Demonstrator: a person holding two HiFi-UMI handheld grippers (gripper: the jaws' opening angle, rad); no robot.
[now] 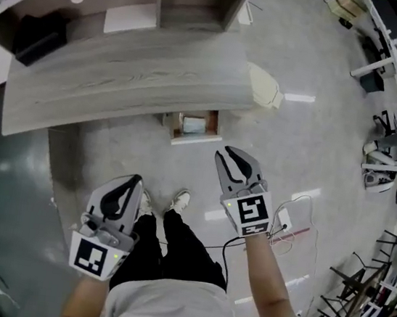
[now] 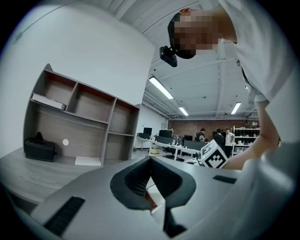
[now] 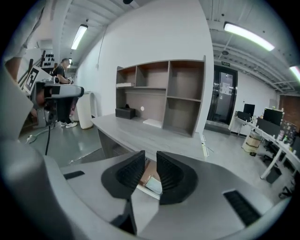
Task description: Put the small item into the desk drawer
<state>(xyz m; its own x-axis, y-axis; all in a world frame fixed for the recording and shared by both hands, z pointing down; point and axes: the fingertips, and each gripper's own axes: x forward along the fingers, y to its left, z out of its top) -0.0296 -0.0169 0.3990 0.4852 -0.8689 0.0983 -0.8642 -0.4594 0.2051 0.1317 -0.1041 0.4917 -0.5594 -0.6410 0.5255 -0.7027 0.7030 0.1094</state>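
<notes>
Jaws first, from the head view: left gripper [image 1: 135, 182] pinched together and empty, right gripper [image 1: 230, 153] parted a little with nothing between, aimed toward the drawer [image 1: 195, 140]. Drawer pulled out from under the desk [image 1: 123, 70], and lying inside, a pale small item [image 1: 194, 125], already home by the look of things. Shoes [image 1: 180, 201] just short of the drawer front, cable [image 1: 295, 230] loose on the floor to the right.

Over to the left gripper view: pads meeting at the tips, gripping nothing. Only a white-and-reddish sliver glimpsed below through the gap, hard to say what.

Now the right gripper view: pads apart, clear air between, and down through the gap the open drawer with the item resting inside.

Trouble ahead, most likely: drawer left standing open. Risk of skewing or jamming the drawer with a lopsided shove from one jaw tip. Risk of sending the item sliding with a hard slam. Risk of clipping the drawer front or snagging that cable with a careless step forward.

Writing: none readable. Square markers [image 1: 251, 213] on the gripper cubes, black and white, no letters. Green sign [image 3: 226, 63] over the far door in the right gripper view, too small to read
</notes>
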